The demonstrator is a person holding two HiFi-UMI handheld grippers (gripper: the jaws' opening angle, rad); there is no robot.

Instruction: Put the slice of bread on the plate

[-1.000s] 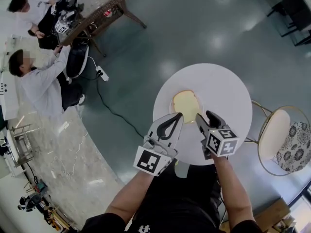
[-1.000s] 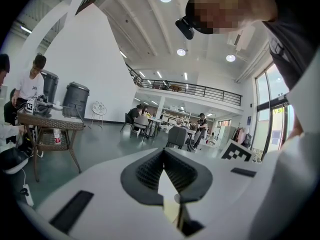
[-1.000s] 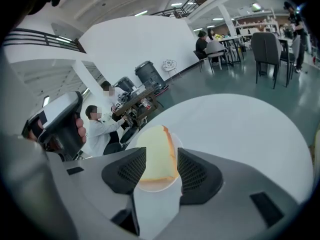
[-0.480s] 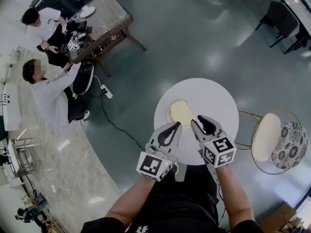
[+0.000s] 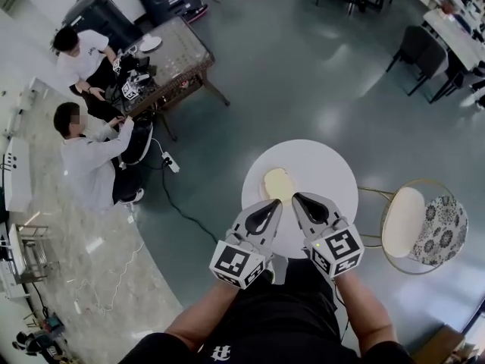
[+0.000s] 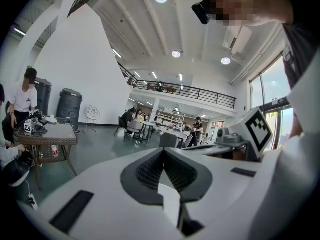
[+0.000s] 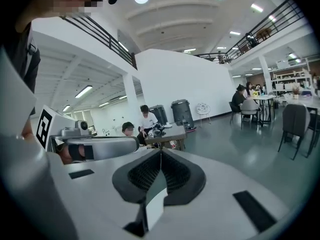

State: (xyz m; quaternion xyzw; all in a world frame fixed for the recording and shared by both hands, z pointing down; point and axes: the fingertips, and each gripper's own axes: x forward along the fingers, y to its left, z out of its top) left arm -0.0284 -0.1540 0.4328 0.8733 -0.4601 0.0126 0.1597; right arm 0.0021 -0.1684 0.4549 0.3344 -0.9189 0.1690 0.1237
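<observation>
A pale yellow slice of bread (image 5: 277, 182) lies flat on a white plate (image 5: 264, 189) that hardly stands out from the round white table (image 5: 326, 173). Both grippers hang high above the table's near edge, apart from the bread. In the head view my left gripper (image 5: 274, 202) is shut with nothing in it. My right gripper (image 5: 297, 197) has just been closing; its jaws now meet with nothing between them. The left gripper view shows its pads (image 6: 162, 154) pressed together, pointing out across the room. The right gripper view likewise shows its pads (image 7: 160, 154) closed and empty.
A gold-framed chair with a white seat (image 5: 403, 223) and a floral cushion (image 5: 437, 232) stands right of the table. Two seated people work at a wicker table (image 5: 173, 50) at the upper left. A power strip and cable (image 5: 171, 162) lie on the floor. Dark chairs (image 5: 418, 49) stand at the far right.
Both grippers have risen away from the table, which now looks smaller and farther below. The right gripper's jaws have come together. The bread has stayed on the plate.
</observation>
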